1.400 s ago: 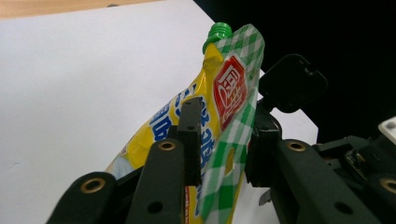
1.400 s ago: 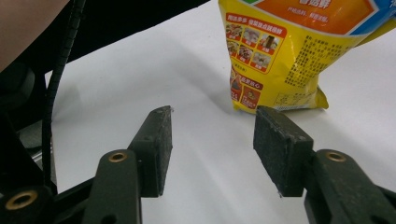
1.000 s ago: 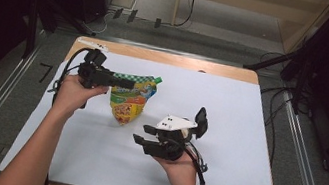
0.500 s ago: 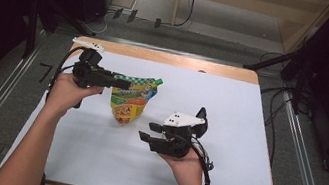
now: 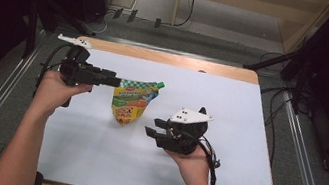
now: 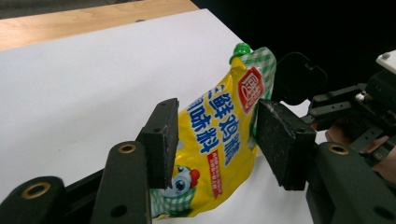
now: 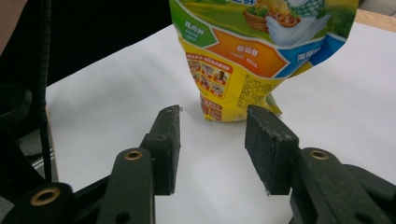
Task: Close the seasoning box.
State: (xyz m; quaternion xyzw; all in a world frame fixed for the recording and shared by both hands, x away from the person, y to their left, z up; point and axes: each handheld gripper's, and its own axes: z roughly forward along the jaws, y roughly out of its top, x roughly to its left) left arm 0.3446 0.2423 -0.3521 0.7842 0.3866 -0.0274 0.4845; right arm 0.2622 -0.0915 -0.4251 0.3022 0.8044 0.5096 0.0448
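Note:
A yellow and green spouted pouch [image 5: 133, 102] lies on the white table sheet [image 5: 246, 136], its green cap toward the right. My left gripper [image 5: 116, 82] is at the pouch's top left corner. Its jaws have just been opening. In the left gripper view the pouch [image 6: 219, 135] shows between the spread pads of the left gripper [image 6: 217, 107], which do not press on it. My right gripper [image 5: 153, 126] hovers to the right of the pouch's lower end and points at it. Its jaws have just been closing. The right gripper [image 7: 215, 114] has nothing between its pads, and the pouch [image 7: 243, 51] lies just beyond the tips.
The white sheet covers a wooden tabletop whose far edge [image 5: 168, 58] stays bare. Metal rails [image 5: 303, 161] run along both sides of the table. Cables and dark equipment [image 5: 129, 15] stand on the floor behind. In the left gripper view the right gripper [image 6: 355, 102] shows farther off.
My left gripper has drawn back to the left and its jaws have spread off the pouch's top edge. The right gripper has edged slightly toward the pouch.

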